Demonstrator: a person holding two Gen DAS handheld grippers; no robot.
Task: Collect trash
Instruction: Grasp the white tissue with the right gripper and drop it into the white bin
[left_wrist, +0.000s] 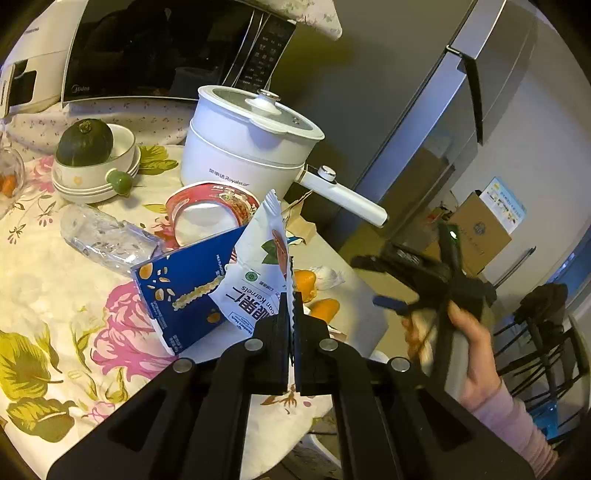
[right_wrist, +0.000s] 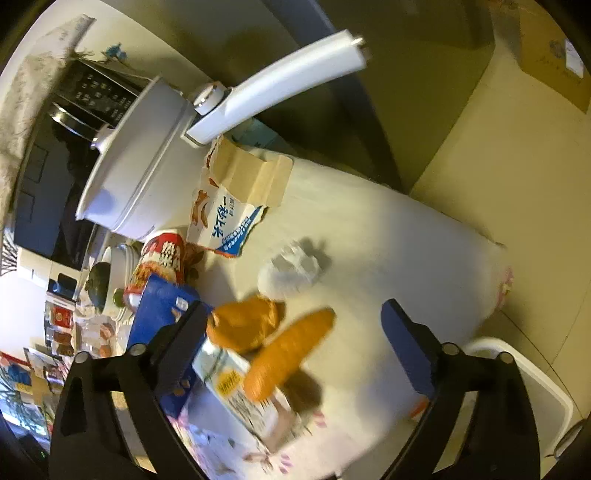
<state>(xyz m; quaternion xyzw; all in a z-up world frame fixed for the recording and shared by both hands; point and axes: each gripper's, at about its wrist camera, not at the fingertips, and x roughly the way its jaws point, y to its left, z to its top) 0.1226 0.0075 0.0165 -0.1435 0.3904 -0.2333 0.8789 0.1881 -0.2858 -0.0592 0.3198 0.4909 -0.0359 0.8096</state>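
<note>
Right wrist view: the right gripper stands wide, nothing between its pads, tilted down over the table. Nearest, just ahead of the left finger and partly under it, lies a small carton; a long orange piece rests across the carton, its long axis running diagonally from near-left to far-right, inside the span of the jaws. A second orange lump touches it on the left. Beyond, a crumpled white scrap sits apart on bare cloth, and farther still a torn paper pack leans beside the pot. This gripper is the nearer one to the carton and orange pieces, so the next pick likely falls to it, and the jaws would need to turn across whichever axis is taken.

Left wrist view: the left gripper is closed on the edge of a white snack bag, held upright above the table. Just behind the bag is a blue box; farther left a crushed clear bottle; beyond, a red noodle cup on its side.

Surface: a floral tablecloth. Room: microwave at the back, refrigerator to the right.
</note>
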